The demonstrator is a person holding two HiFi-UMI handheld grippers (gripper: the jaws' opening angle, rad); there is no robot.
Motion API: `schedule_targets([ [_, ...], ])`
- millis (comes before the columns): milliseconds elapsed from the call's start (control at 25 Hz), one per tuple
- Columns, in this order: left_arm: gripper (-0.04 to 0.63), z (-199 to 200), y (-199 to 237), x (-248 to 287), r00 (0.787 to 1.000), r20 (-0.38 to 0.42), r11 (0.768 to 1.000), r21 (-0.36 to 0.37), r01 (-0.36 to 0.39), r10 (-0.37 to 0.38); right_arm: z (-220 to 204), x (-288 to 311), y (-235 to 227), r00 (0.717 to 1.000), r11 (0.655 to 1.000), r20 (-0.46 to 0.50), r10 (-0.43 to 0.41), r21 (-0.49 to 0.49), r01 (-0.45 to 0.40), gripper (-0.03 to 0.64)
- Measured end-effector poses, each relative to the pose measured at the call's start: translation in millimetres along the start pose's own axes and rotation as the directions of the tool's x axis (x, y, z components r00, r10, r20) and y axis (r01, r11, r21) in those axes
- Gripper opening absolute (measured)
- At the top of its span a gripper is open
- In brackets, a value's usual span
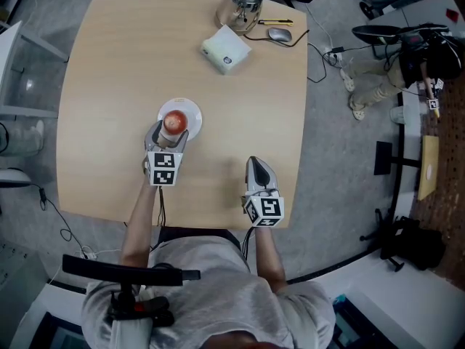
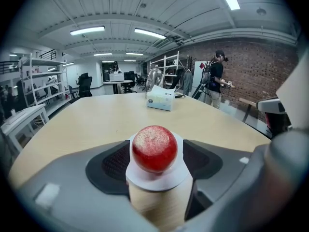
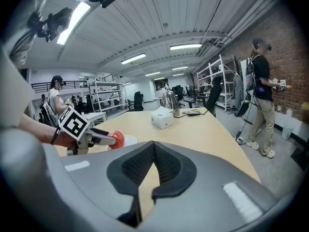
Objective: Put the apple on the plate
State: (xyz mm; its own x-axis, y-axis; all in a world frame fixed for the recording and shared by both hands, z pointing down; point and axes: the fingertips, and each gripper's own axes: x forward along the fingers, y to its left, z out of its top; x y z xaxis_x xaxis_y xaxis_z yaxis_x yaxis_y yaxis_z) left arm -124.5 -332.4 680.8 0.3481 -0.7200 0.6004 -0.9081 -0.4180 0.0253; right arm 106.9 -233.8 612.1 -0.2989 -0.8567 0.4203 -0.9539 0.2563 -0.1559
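Observation:
A red apple (image 1: 174,121) sits on a small white plate (image 1: 190,112) at the middle of the wooden table. My left gripper (image 1: 169,132) is open, one jaw on each side of the apple with a thin gap. In the left gripper view the apple (image 2: 154,148) rests on the plate (image 2: 157,179) between the dark pads (image 2: 112,164) of my left gripper (image 2: 157,162). My right gripper (image 1: 253,163) lies shut near the table's front edge, holding nothing. The right gripper view shows that gripper (image 3: 153,151) with its pads met, and the apple (image 3: 117,139) to the left.
A white tissue box (image 1: 226,49), a glass kettle (image 1: 242,4), a mouse (image 1: 279,34) and a yellow pen (image 1: 275,22) stand at the table's far side. Cables run off the right edge. A person (image 1: 385,71) stands to the right, off the table.

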Motion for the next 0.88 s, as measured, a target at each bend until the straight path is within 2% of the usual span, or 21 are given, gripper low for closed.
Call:
schedule_targets([
  [320, 0.322, 12, 0, -25, 0.999, 0.041, 1.0, 0.009, -0.024, 0.023, 7, -14, 7, 0.999, 1.0, 0.032, 0.003, -0.005, -0.003, 0.006],
  [520, 0.282, 29, -6, -51, 0.995, 0.096, 0.999, 0.019, -0.042, 0.039, 15, -26, 11, 0.998, 1.0, 0.057, 0.008, -0.011, -0.008, 0.006],
  [880, 0.25, 41, -18, -98, 0.986, 0.16, 0.998, 0.031, -0.054, 0.049, 22, -48, 21, 0.995, 1.0, 0.103, 0.016, -0.02, -0.014, 0.007],
])
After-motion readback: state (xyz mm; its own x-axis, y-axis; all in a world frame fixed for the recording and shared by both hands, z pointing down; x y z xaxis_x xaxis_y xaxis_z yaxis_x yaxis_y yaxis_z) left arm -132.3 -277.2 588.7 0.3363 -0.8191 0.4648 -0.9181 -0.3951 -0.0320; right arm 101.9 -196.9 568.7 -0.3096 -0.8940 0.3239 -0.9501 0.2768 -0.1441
